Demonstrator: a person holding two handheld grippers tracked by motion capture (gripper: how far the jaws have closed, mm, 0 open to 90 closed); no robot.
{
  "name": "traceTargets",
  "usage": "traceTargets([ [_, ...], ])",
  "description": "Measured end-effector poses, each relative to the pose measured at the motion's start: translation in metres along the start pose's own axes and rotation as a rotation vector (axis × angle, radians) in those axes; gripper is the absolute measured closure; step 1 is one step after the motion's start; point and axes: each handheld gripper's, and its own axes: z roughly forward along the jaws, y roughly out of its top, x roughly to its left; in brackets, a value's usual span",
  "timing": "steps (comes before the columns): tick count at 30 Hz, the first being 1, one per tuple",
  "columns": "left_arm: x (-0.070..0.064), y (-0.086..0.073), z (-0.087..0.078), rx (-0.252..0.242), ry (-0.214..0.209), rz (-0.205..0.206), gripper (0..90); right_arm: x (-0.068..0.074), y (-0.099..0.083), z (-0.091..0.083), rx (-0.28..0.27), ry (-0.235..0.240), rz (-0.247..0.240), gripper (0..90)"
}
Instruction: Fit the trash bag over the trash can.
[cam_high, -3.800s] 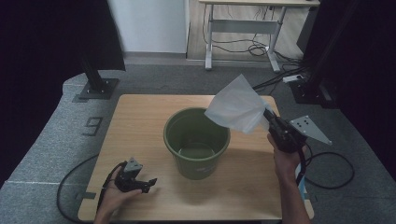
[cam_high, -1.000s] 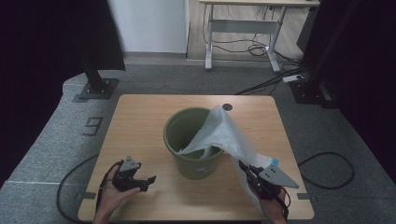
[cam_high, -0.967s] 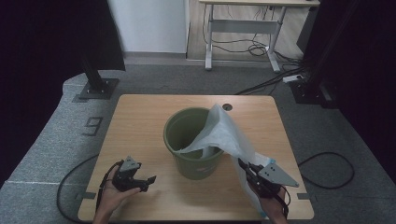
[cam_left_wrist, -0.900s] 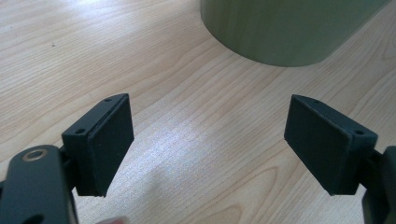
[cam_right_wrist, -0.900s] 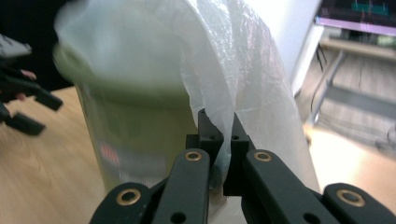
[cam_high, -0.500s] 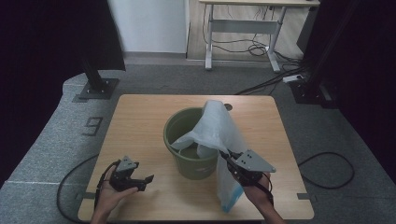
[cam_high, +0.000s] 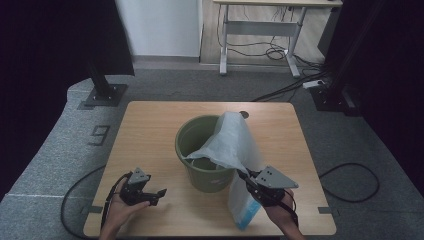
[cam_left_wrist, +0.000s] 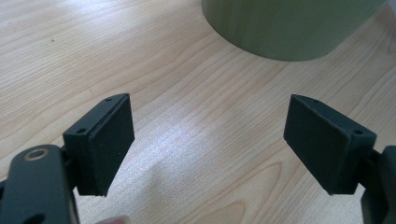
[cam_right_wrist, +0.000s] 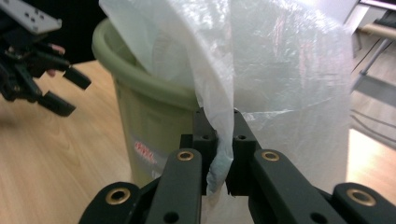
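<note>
Lining the bin (cam_high: 205, 155): right gripper (cam_right_wrist: 218, 140) pinched the bag (cam_high: 232, 145), left gripper (cam_left_wrist: 210, 140) idle, jaws apart. Next: left needed the opposite edge.

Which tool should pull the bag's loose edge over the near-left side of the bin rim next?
Probably the left tool: its jaws are open and empty beside the green bin. The right tool is clamped on the white bag.
</note>
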Motion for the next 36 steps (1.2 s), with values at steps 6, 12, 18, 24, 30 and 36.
traceTargets([
  [6, 0.002, -0.001, -0.001, -0.004, 0.003, -0.009, 16.3, 0.005, -0.011, 0.008, 0.029, 0.022, 0.008, 79.0],
  [12, 0.001, -0.001, 0.0, -0.002, 0.003, -0.007, 16.3, 0.007, -0.017, 0.002, -0.024, -0.018, 0.071, 48.4],
  [18, 0.001, -0.001, 0.0, 0.0, 0.001, -0.007, 16.3, 0.017, -0.035, -0.02, -0.097, -0.114, 0.129, 32.8],
  [24, 0.002, -0.002, 0.0, 0.0, 0.002, -0.012, 16.3, 0.019, -0.052, -0.025, -0.068, -0.095, 0.161, 29.2],
  [30, 0.004, -0.003, 0.0, -0.004, 0.001, -0.02, 16.3, 0.027, -0.069, -0.012, -0.01, -0.088, 0.194, 24.6],
  [36, 0.003, -0.003, 0.001, -0.002, 0.001, -0.018, 16.3, 0.039, -0.072, 0.013, 0.037, -0.09, 0.223, 22.2],
])
